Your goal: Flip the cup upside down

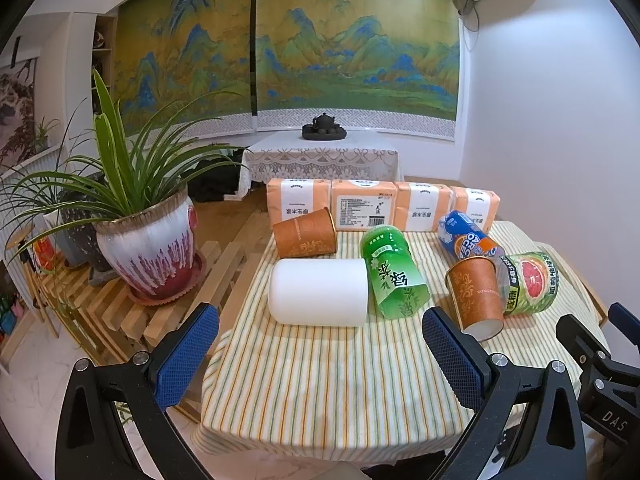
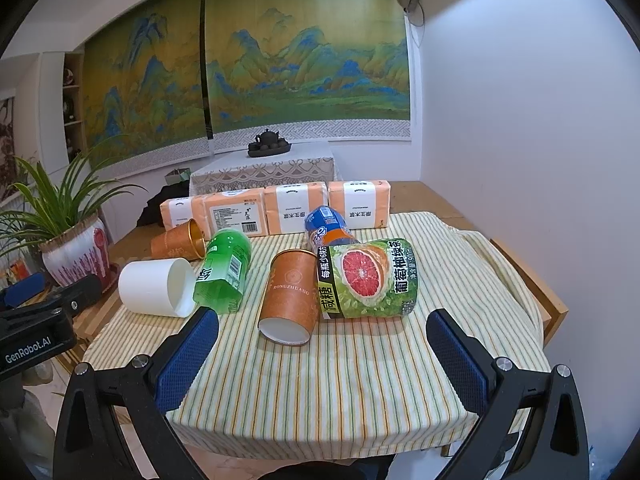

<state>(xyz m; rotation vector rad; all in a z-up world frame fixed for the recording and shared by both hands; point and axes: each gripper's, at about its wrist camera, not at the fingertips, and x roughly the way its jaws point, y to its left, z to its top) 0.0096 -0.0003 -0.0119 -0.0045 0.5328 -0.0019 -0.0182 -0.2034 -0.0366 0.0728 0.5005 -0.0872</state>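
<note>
Both grippers — left [image 1: 320, 344], right [image 2: 322, 344] — I hold wide and empty, short of the white cup [image 1: 319, 292], which lies on its side touching the green bottle [image 1: 394, 276], so either can reach it.

- The striped tablecloth [image 2: 360, 380] is looking like soft cloth, not shiny.
- The white cup [image 1: 318, 292] is looking smooth and matt.
- The two orange cups [image 2: 290, 300] [image 1: 305, 234] are looking like paper; the far one is showing a shiny gold inside.
- The green bottle [image 1: 394, 270] and the grapefruit bottle [image 2: 368, 280] are looking like shiny plastic.
- The tissue packs [image 1: 360, 206] are wearing thin glossy wrap.
- The plant pot [image 1: 150, 252] is gleaming like glazed clay.
- The slatted stand [image 1: 120, 312] is looking like bare wood.
- The blue finger pads [image 1: 186, 356] are looking bumpy, on matt black plastic.
</note>
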